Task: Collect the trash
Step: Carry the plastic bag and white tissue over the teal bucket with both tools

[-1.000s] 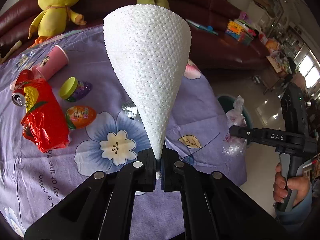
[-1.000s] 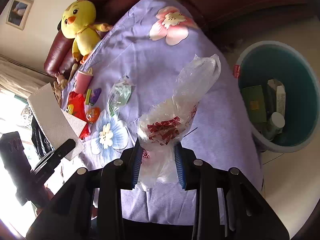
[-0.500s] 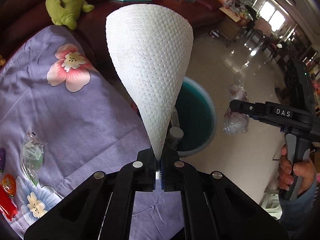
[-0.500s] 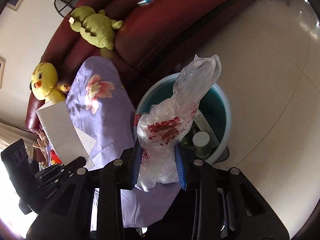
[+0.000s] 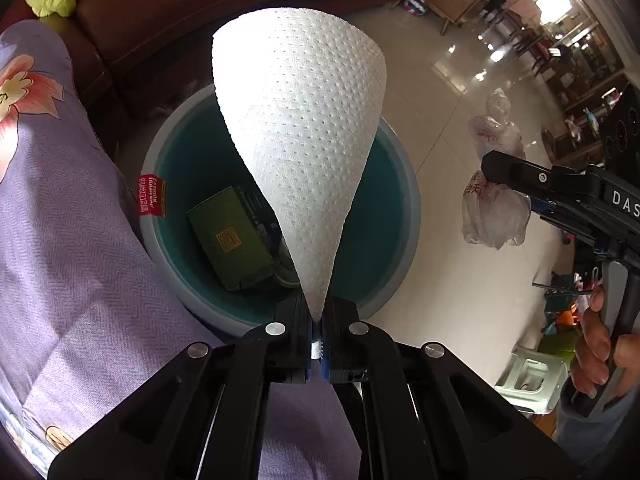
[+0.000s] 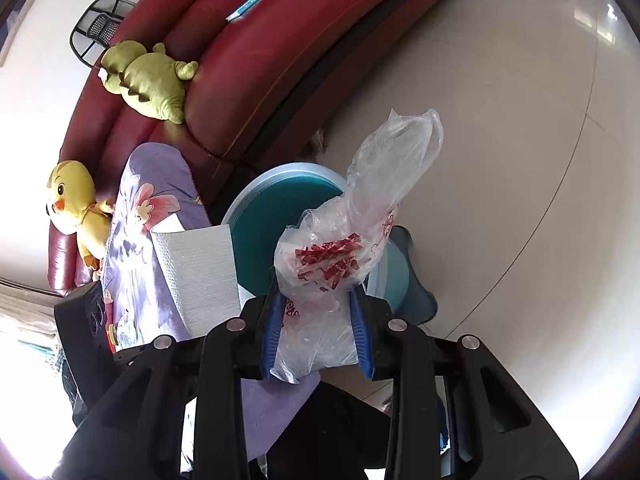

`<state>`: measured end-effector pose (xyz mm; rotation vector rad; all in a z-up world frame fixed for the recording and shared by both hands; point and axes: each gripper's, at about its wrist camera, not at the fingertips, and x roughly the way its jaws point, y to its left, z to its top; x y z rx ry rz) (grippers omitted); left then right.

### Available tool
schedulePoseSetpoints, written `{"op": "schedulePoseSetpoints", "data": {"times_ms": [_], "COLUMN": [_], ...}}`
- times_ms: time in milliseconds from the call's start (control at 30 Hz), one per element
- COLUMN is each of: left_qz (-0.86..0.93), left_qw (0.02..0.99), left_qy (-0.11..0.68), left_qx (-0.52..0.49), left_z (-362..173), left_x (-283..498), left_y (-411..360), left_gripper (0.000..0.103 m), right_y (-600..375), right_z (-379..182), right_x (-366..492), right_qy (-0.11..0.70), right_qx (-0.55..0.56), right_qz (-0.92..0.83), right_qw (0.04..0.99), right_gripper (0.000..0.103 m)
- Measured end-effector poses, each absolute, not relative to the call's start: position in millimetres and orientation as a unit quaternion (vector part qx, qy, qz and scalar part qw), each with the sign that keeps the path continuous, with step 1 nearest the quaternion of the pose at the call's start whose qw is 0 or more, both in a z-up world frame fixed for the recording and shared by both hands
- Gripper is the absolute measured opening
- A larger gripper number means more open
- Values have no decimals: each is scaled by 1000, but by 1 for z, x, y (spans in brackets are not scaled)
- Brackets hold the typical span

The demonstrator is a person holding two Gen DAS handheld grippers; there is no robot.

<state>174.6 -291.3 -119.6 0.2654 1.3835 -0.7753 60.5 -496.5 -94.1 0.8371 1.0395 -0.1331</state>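
Left gripper (image 5: 318, 312) clamped tight on the pinched corner of a white paper towel (image 5: 304, 136), sheet fanning up and away from the jaws like a cone. Straight beyond it, directly along the fingers' line: the teal bin (image 5: 400, 216), mouth wide open, a green box (image 5: 230, 238) lying on the bottom with something round tucked beside it, probably a bottle cap, though mostly hidden behind the towel. So: towel's long axis pointing into the bin, lower tip over the near rim. Looks ready to drop. Off to the side, right gripper (image 6: 316, 332) squeezing a crumpled clear plastic bag (image 6: 352, 240) with red print, blue pads pressed into both flanks, bag's twisted neck sticking out ahead of the jaws. From the right wrist view, bin sitting just behind and below the bag, partly covered by it; from the left wrist view, bag hanging out over bare floor, beside the bin's far rim and not above the opening. Left hand the nearer one, then, and already lined up; right needing a shift inward toward the bin mouth before letting go. Purple flowered tablecloth (image 5: 80, 264) draped right up against the bin's near side, worth keeping the towel clear of on release.
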Motion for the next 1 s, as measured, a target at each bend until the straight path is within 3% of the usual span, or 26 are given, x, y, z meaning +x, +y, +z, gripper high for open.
{"op": "schedulePoseSetpoints", "data": {"times_ms": [233, 400, 567, 800, 1000], "left_qz": [-329, -317, -317, -324, -324], "left_qw": [707, 715, 713, 709, 723], "left_qy": [615, 615, 618, 621, 606], "left_qx": [110, 98, 95, 89, 65], "left_z": [-118, -112, -112, -117, -102], "left_x": [190, 188, 187, 186, 188], "left_y": [-286, -270, -268, -280, -248], "left_gripper": [3, 3, 3, 3, 3], "right_y": [-479, -464, -464, -460, -450], "right_z": [-105, -117, -120, -124, -118], "right_x": [86, 110, 114, 117, 127], "right_qy": [503, 512, 514, 525, 546], "right_qx": [366, 366, 378, 402, 393], "right_qz": [-30, -15, -18, -1, 2], "right_qw": [783, 777, 770, 750, 740], "right_gripper": [31, 55, 66, 69, 71]}}
